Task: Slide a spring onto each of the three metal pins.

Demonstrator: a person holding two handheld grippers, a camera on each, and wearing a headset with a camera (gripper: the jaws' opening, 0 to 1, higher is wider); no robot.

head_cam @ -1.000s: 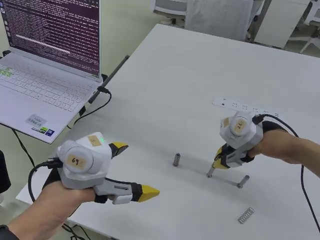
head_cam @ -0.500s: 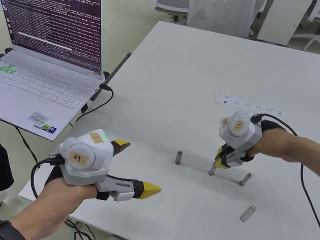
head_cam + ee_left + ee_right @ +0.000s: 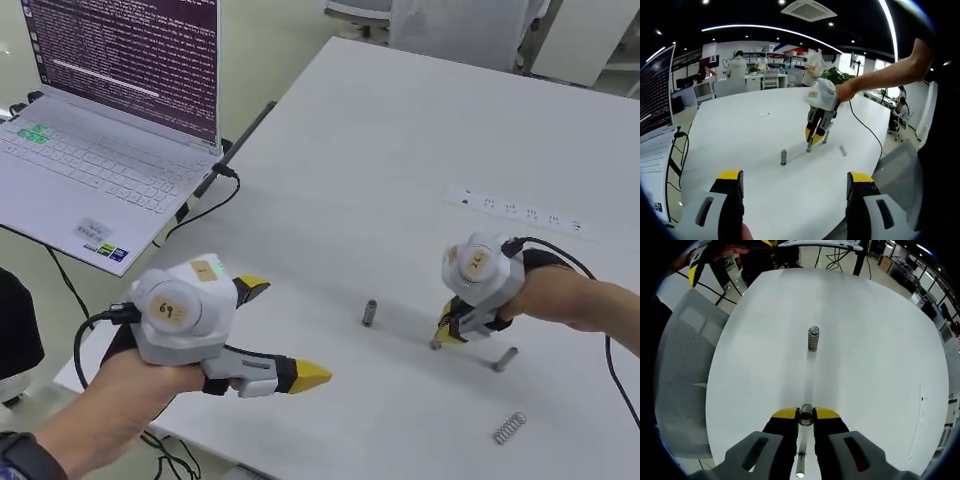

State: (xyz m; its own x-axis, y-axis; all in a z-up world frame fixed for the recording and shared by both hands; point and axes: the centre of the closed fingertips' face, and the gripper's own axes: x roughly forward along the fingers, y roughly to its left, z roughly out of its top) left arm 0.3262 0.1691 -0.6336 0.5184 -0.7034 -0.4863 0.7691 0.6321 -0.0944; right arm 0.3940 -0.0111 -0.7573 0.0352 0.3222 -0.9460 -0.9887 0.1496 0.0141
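Between the yellow tips of my right hand-held gripper (image 3: 806, 415) I am clamping a metal pin (image 3: 800, 460), with a coil (image 3: 806, 419) showing right at the pinch, though I cannot tell how far along the shaft it is reaching. From the head view this pin is leaning, and its lower end is meeting the white bench (image 3: 400, 150) just under the gripper. Straight ahead of those tips, a second pin (image 3: 813, 338) is standing upright and wearing a spring around it; in the head view it is sitting a little to the left of the right hand-held gripper, apart from it. A third pin (image 3: 505, 358) is lying bare on its side just to the right of that gripper, and a loose spring (image 3: 509, 427) is lying nearer the bench's front edge, beyond it. My left hand-held gripper (image 3: 285, 332) is hovering over the front left part of the bench with its jaws spread wide, gripping nothing, well apart from the pins. Farther out, a power strip (image 3: 520, 212) is lying flat on the bench, and a laptop (image 3: 110, 120) is sitting open off the left edge with a cable (image 3: 200, 205) trailing from it.
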